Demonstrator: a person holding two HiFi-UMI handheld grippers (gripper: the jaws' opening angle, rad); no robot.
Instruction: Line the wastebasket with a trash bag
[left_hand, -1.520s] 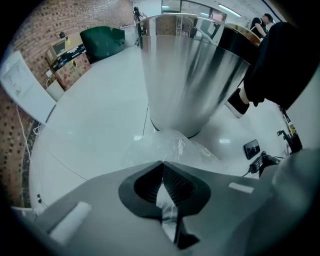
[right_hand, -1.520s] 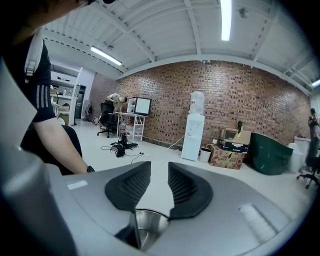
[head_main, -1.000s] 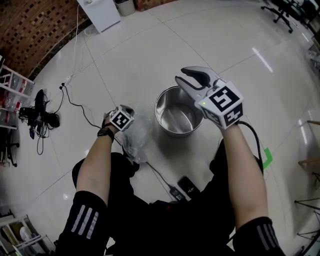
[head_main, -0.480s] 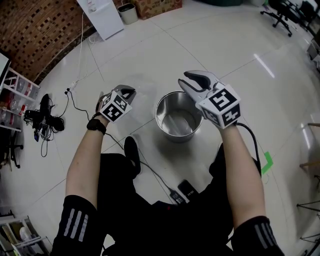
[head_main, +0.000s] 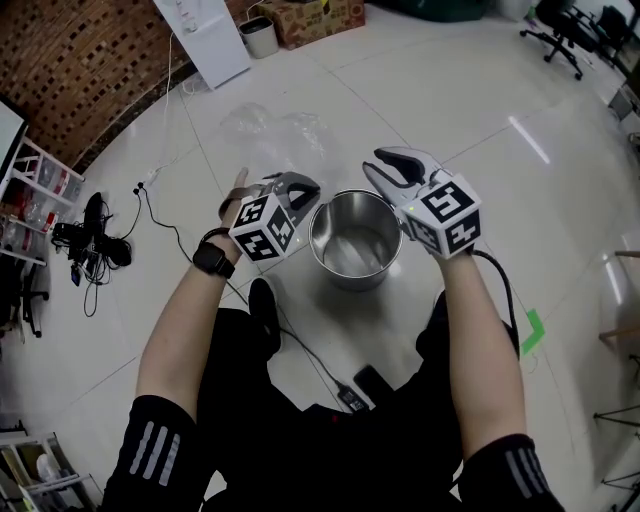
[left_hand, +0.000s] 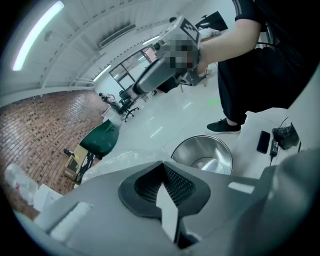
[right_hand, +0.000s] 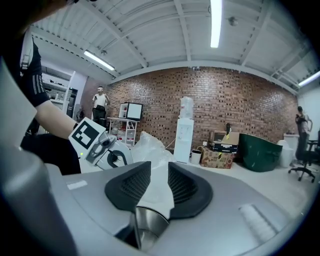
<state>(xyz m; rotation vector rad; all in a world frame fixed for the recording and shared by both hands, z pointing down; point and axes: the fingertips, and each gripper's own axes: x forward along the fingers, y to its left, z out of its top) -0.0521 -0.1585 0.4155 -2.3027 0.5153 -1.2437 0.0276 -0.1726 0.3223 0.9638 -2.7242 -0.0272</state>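
Observation:
A round steel wastebasket (head_main: 352, 268) stands on the white floor in front of the person's feet, with nothing inside it. My left gripper (head_main: 300, 185) hovers just left of its rim, shut on a clear trash bag (head_main: 275, 128) that billows out beyond the jaws. In the left gripper view the shut gripper (left_hand: 162, 165) has the bag (left_hand: 117, 159) past its tips and the basket (left_hand: 200, 139) below. My right gripper (head_main: 390, 160) hangs over the basket's far right rim, open with nothing held. The right gripper view (right_hand: 159, 167) looks at the bag (right_hand: 150, 145).
A phone and a power adapter (head_main: 372, 380) lie on the floor by the person's legs, with a cable running left (head_main: 160, 215). At the back stand a white cabinet (head_main: 205, 30), a small bin (head_main: 258, 12) and a cardboard box (head_main: 318, 16). A shelf rack (head_main: 30, 170) is at left.
My left gripper has risen from low beside the person's left knee to the basket's left rim, rolling as it went, and the bag came up with it. The right gripper barely moved.

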